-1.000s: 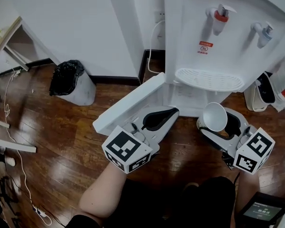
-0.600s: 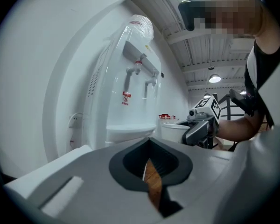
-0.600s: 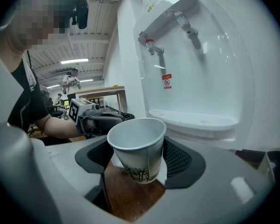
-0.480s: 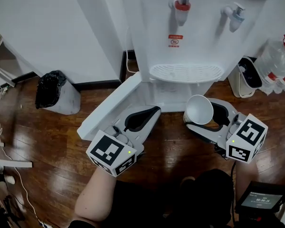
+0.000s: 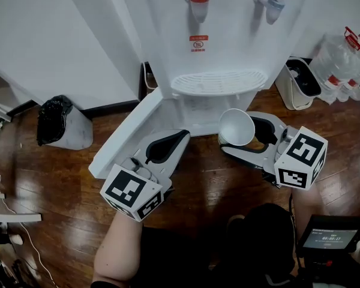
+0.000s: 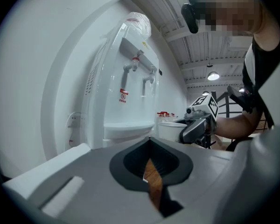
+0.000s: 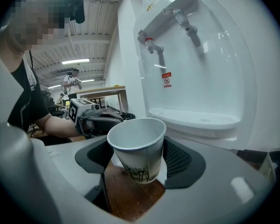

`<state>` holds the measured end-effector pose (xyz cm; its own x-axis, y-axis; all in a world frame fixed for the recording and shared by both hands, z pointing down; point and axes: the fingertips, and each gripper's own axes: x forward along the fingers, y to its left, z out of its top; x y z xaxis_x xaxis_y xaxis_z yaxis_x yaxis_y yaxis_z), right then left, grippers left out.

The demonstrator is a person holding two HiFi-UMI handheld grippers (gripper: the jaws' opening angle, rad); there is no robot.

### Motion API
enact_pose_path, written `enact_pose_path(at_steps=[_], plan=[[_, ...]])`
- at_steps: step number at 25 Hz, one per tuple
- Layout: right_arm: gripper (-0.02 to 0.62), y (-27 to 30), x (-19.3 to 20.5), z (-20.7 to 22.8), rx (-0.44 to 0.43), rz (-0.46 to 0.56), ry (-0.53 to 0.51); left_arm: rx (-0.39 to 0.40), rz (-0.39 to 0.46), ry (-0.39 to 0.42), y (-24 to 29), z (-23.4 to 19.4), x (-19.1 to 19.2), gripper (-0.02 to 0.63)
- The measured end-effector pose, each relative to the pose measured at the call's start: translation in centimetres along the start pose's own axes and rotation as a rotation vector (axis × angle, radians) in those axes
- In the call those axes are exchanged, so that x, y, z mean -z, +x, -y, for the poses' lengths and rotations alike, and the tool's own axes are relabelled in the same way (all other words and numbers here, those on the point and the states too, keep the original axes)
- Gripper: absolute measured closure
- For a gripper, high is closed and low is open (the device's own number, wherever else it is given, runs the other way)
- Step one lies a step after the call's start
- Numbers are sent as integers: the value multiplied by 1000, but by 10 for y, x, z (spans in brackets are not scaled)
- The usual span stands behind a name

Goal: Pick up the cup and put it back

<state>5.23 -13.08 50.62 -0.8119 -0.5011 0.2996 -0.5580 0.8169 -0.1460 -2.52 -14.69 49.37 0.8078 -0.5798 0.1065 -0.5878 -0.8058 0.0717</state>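
Wooden floor point(image 5: 216, 179) is noted under the whole scene; no bench is in view.

White water dispenser point(image 5: 228, 35) is seen upright against the wall, with a red tap and a blue tap above its drip tray point(image 5: 219, 83). The dispenser's lower door point(image 5: 123, 140) is seen swung open toward the left.

Left claw point(image 5: 175, 138) is held low, just beside the open door. Its jaws are spread by a narrow gap and have just been opening. Only floor is seen through the gap; nothing is between them.

Right claw point(image 5: 245, 138) is held in front of the dispenser, below the drip tray. Its jaws are pinched on the paper cup point(image 7: 137, 148), one pad against each side of the cup wall.

The paper cup is carried clear of the floor, mouth up and close to upright. Its inside looks white and empty. It is near the drip tray but not touching it.

Progress, as judged:
- Pick-up is taken as done, since the cup is borne by the right claw alone.
- Put-back is not yet done.
- The intended resting place cannot be settled from these views; the drip tray and the space behind the open door are both within reach.
- Release and withdrawal of the right claw are left.
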Motion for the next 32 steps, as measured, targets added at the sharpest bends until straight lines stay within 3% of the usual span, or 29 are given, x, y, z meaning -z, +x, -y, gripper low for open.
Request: enact_pose_path(at_steps=[17,27,32], plan=[[266,2,3,-3,-15,-16,-19,4,-27,-43,0,-4,18,512],[265,5,34,13,-10,-21,36,-34,-59,-67,2,-13,30,511],[265,10,54,23,1,-27,57,-43,-78,-42,-3,-16,39,511]])
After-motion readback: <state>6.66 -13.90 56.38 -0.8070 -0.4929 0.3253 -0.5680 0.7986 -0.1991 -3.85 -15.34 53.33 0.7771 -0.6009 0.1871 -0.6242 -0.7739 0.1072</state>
